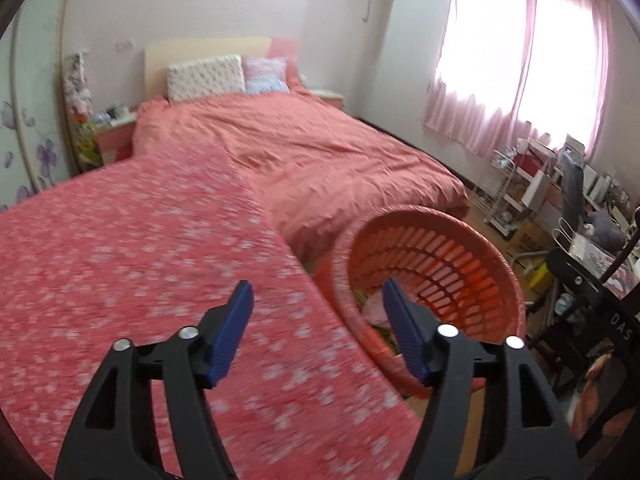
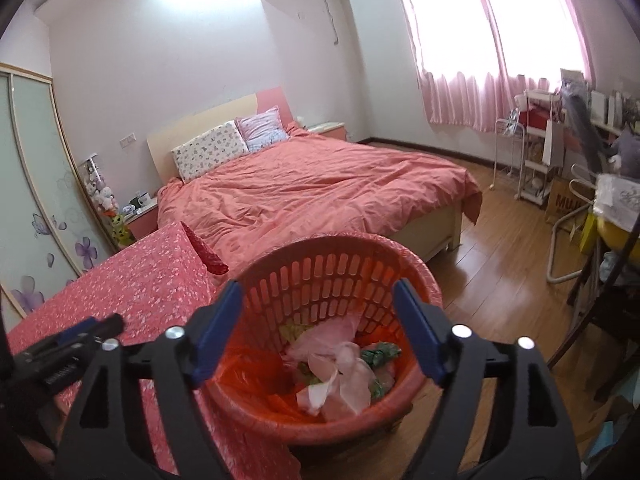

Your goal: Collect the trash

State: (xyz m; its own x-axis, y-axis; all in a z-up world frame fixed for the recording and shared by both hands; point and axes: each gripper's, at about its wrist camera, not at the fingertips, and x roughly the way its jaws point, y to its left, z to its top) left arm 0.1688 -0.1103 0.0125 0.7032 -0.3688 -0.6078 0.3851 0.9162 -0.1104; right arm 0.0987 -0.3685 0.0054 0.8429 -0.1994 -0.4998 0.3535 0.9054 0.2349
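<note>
In a bedroom, a red slatted basket (image 2: 340, 280) stands on the wooden floor (image 2: 500, 280) just beside a table (image 2: 132, 280) draped in a red flowered cloth, with a bed (image 2: 320, 188) under a salmon cover behind both. The right tool (image 2: 318, 336) hangs over the basket's mouth with its blue-padded jaws spread wide and nothing between them. Directly beneath, crumpled trash (image 2: 340, 376) lies on the basket's bottom: pale pink wrappers or bags with a scrap of green among them. The left tool (image 1: 318, 332) is likewise spread open and empty, held above the edge of the table where it meets the basket (image 1: 460, 248); the cloth beneath it is blurred, and from the right wrist view it shows only as a dark shape low at the left. Judging by the empty jaws poised at the basket and the litter already inside, the step in hand looks like the end of a drop. No loose litter can be made out on the visible part of the table or the floor nearby, though the blur hides much of the cloth. The next move probably calls for drawing both tools back from the rim without knocking the light basket, then searching the table, bed and floor for further scraps.
</note>
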